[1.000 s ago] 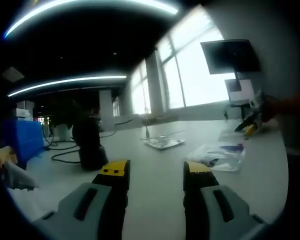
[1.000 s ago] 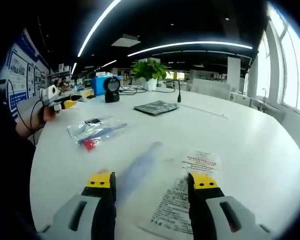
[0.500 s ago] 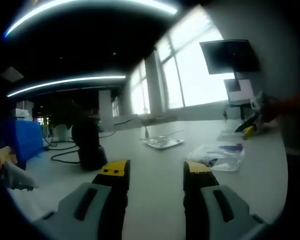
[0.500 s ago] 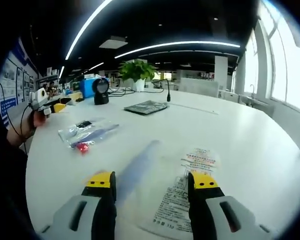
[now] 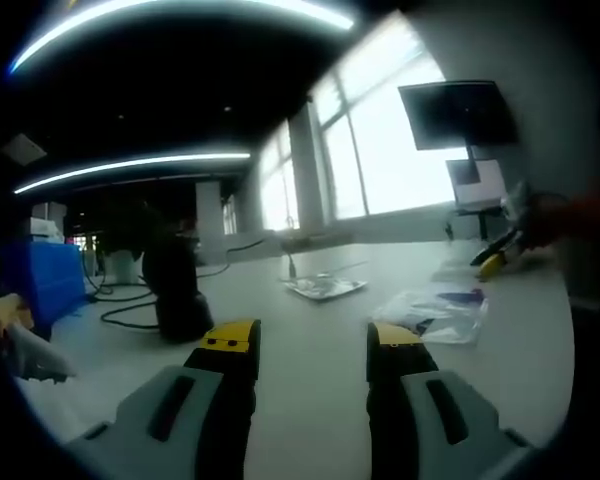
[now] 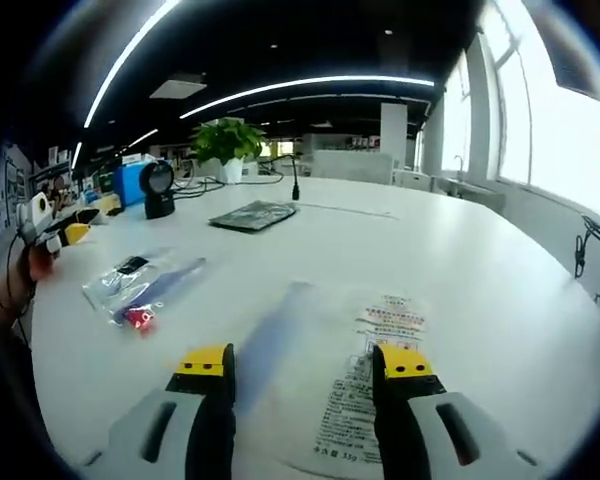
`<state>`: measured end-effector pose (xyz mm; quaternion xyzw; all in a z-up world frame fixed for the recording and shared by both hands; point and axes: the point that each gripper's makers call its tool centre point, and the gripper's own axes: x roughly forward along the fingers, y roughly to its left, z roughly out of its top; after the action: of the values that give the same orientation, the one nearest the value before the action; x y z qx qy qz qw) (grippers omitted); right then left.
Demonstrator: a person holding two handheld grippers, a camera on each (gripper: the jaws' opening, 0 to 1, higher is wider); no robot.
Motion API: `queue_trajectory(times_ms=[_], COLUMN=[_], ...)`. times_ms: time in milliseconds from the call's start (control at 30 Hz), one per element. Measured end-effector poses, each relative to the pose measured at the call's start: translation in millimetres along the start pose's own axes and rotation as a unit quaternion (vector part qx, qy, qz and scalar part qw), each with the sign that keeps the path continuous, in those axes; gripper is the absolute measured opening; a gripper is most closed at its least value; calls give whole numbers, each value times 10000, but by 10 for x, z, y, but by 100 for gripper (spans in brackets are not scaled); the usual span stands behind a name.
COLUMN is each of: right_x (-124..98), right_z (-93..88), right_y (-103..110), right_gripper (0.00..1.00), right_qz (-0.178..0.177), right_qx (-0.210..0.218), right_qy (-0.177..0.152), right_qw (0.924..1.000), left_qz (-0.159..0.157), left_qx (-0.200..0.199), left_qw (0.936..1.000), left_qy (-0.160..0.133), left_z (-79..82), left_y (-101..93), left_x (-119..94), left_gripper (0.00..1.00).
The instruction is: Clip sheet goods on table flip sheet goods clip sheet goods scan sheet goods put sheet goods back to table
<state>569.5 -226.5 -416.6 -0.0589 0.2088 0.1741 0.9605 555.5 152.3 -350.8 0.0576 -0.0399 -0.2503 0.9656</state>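
White printed sheet goods (image 6: 365, 385) under right tongs (image 6: 305, 362)' spread jaws.

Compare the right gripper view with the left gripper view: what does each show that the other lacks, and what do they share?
Right gripper view: a flat clear packet with a printed label lying between and ahead of the open right gripper, and a green potted plant.

Left gripper view: a dark monitor on a stand by the windows, past the open left gripper.

Shared: the white table, the clear bag of small items, the dark flat pack and the black scanner.
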Motion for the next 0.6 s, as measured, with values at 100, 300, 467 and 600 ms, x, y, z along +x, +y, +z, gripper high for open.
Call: queue_trajectory(times_ms=[100,300,467,600], right_x=[11,32,34,37], right_z=[-1,10,17,69], right_y=[-12,-32,-43,-35], right_gripper=[51,52,52,53], right_qz=[-147,-395,-402,-344], right_qx=[104,186,242,145], right_qy=[-126,-264,-303,-401], right_qw=[9998,9987,9984,9985], left_qz=[8,26,32,20], left_qx=[6,14,5,20], left_qw=[10000,10000,10000,10000], left_qy=[-7,-1,-6,14], left_z=[3,0,1,-8], left_y=[3,10,15,9], left_x=[-2,-3,-3,1], left_gripper=[35,35,35,35])
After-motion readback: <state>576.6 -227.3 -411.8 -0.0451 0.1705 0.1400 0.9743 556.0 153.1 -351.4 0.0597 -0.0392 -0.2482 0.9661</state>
